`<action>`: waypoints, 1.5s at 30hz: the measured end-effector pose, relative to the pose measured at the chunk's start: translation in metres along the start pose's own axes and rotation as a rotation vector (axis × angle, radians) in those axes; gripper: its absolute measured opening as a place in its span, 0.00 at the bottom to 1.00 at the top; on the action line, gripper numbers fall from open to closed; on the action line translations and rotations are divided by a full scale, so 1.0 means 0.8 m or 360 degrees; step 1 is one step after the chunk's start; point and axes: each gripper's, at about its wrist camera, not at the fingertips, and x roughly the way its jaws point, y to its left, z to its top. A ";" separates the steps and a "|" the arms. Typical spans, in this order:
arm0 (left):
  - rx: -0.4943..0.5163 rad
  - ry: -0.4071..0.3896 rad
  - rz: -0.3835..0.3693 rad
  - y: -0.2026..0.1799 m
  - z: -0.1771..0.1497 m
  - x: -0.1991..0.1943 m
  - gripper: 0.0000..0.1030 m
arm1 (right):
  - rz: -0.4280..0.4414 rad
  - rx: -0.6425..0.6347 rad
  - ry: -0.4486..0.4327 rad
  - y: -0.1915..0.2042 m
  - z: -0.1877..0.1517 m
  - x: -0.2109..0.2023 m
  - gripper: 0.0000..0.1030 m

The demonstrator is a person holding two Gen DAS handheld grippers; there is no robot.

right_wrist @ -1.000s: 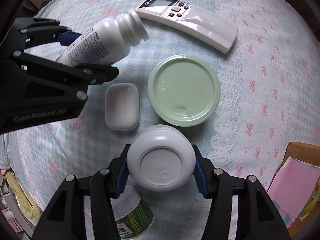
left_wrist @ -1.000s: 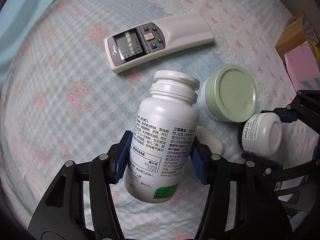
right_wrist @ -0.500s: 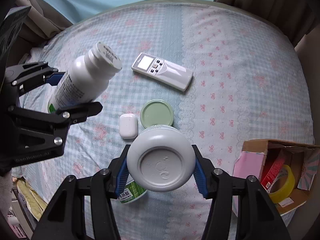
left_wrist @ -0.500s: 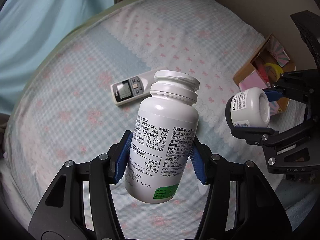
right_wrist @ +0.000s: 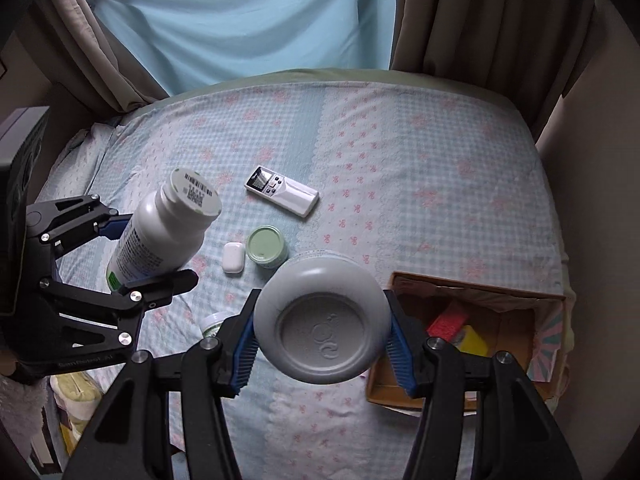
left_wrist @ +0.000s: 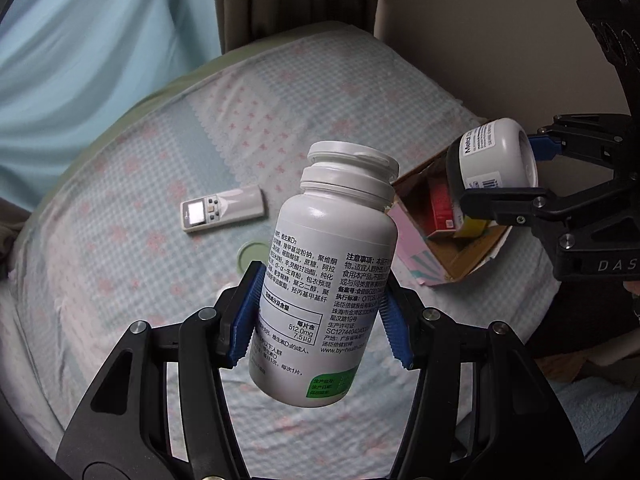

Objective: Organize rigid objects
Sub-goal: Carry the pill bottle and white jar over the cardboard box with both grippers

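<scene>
We hold two tools. Our left tool (left_wrist: pixel 320 320) squeezes one tall white bottle (left_wrist: pixel 332 264) around its middle, with its blue pads (left_wrist: pixel 244 320) pressed on both sides. The bottle is up in the air over the bed (right_wrist: pixel 400 160). Its long side runs away from the tool, and its cap points up and away, a little tilted. In the right view we see the same bottle (right_wrist: pixel 160 236) from the side, held by the left tool (right_wrist: pixel 140 252).

Our right tool (right_wrist: pixel 320 340) squeezes one small round white jar (right_wrist: pixel 322 320). It is in the air too, close to the open box (right_wrist: pixel 472 332). We see its flat round end facing us. In the left view the jar (left_wrist: pixel 492 156) lies on its side in the right tool (left_wrist: pixel 536 172), over the box (left_wrist: pixel 460 248).

On the bed lie one remote (right_wrist: pixel 282 190), one green-lidded tub (right_wrist: pixel 266 248) and one little white case (right_wrist: pixel 233 257). One more green-and-white thing (right_wrist: pixel 214 322) peeks out behind the right tool; we cannot tell what it is. The box holds red and yellow things, partly hidden.
</scene>
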 end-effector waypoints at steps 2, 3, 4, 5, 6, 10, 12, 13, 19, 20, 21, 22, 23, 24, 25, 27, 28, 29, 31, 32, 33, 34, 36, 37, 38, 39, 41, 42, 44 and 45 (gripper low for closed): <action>-0.0046 0.0000 -0.0033 -0.027 0.003 0.001 0.50 | -0.0022 -0.0023 -0.0021 -0.028 -0.010 -0.023 0.50; -0.0054 0.0002 -0.0039 -0.042 0.006 0.003 0.50 | -0.0024 -0.0019 -0.0025 -0.041 -0.016 -0.030 0.50; -0.0058 0.0000 -0.0039 -0.057 0.008 0.005 0.50 | -0.0024 -0.0007 -0.0026 -0.058 -0.021 -0.039 0.50; -0.0060 0.0000 -0.0044 -0.072 0.012 0.007 0.50 | -0.0022 0.0006 -0.0026 -0.075 -0.026 -0.044 0.50; -0.0063 0.0003 -0.0057 -0.087 0.015 0.011 0.50 | -0.0026 0.0017 -0.0027 -0.089 -0.031 -0.048 0.50; -0.0048 0.0019 -0.0102 -0.149 0.028 0.034 0.50 | -0.0067 0.0046 -0.0005 -0.152 -0.057 -0.057 0.50; -0.0024 0.0035 -0.0121 -0.180 0.036 0.049 0.50 | -0.0074 0.0072 0.0014 -0.183 -0.072 -0.060 0.50; -0.0013 0.0040 -0.0132 -0.196 0.041 0.057 0.50 | -0.0082 0.0087 0.0024 -0.199 -0.079 -0.059 0.50; 0.0038 0.0085 -0.0213 -0.269 0.070 0.114 0.50 | -0.0122 0.0175 0.0110 -0.290 -0.114 -0.042 0.50; 0.0045 0.0097 -0.0225 -0.279 0.074 0.124 0.50 | -0.0122 0.0187 0.0124 -0.302 -0.117 -0.038 0.50; 0.0049 0.0112 -0.0238 -0.291 0.078 0.133 0.50 | -0.0123 0.0197 0.0138 -0.315 -0.120 -0.032 0.50; 0.0046 0.0131 -0.0257 -0.302 0.082 0.143 0.50 | -0.0124 0.0202 0.0149 -0.324 -0.122 -0.027 0.50; 0.0040 0.0152 -0.0279 -0.310 0.087 0.154 0.50 | -0.0124 0.0206 0.0160 -0.333 -0.123 -0.021 0.50; 0.0037 0.0170 -0.0293 -0.317 0.091 0.165 0.50 | -0.0124 0.0211 0.0169 -0.340 -0.124 -0.015 0.50; 0.0039 0.0187 -0.0290 -0.324 0.095 0.176 0.50 | -0.0121 0.0216 0.0177 -0.347 -0.125 -0.009 0.50; 0.0047 0.0223 -0.0274 -0.338 0.101 0.197 0.50 | -0.0109 0.0220 0.0196 -0.360 -0.125 0.004 0.50; 0.0049 0.0241 -0.0271 -0.344 0.105 0.208 0.50 | -0.0099 0.0222 0.0207 -0.366 -0.124 0.010 0.50; 0.0044 0.0256 -0.0269 -0.347 0.107 0.217 0.50 | -0.0090 0.0220 0.0219 -0.371 -0.124 0.018 0.50; 0.0011 0.0294 -0.0273 -0.351 0.112 0.234 0.50 | -0.0093 0.0209 0.0243 -0.381 -0.122 0.032 0.50; -0.0011 0.0313 -0.0280 -0.351 0.114 0.243 0.50 | -0.0092 0.0207 0.0256 -0.385 -0.121 0.039 0.50; -0.0028 0.0328 -0.0283 -0.350 0.116 0.251 0.50 | -0.0083 0.0198 0.0263 -0.388 -0.121 0.044 0.50; -0.0039 0.0343 -0.0278 -0.350 0.118 0.259 0.50 | -0.0071 0.0180 0.0265 -0.390 -0.120 0.050 0.50; -0.0049 0.0378 -0.0258 -0.351 0.122 0.278 0.50 | -0.0047 0.0127 0.0271 -0.393 -0.117 0.064 0.50; -0.0061 0.0393 -0.0253 -0.351 0.123 0.286 0.50 | -0.0041 0.0091 0.0274 -0.392 -0.117 0.070 0.50; -0.0075 0.0410 -0.0250 -0.350 0.124 0.294 0.50 | -0.0037 0.0046 0.0278 -0.391 -0.116 0.077 0.50; -0.0091 0.0427 -0.0244 -0.350 0.124 0.304 0.50 | -0.0036 0.0000 0.0286 -0.389 -0.116 0.083 0.50; -0.0104 0.0459 -0.0234 -0.351 0.124 0.322 0.50 | -0.0032 -0.0104 0.0298 -0.385 -0.119 0.093 0.50; -0.0101 0.0473 -0.0229 -0.352 0.122 0.329 0.50 | -0.0027 -0.0153 0.0306 -0.382 -0.122 0.097 0.50; -0.0063 0.0474 -0.0213 -0.357 0.122 0.340 0.50 | -0.0020 -0.0255 0.0323 -0.379 -0.130 0.105 0.50; -0.0034 0.0475 -0.0209 -0.360 0.122 0.343 0.50 | -0.0017 -0.0300 0.0334 -0.377 -0.134 0.109 0.50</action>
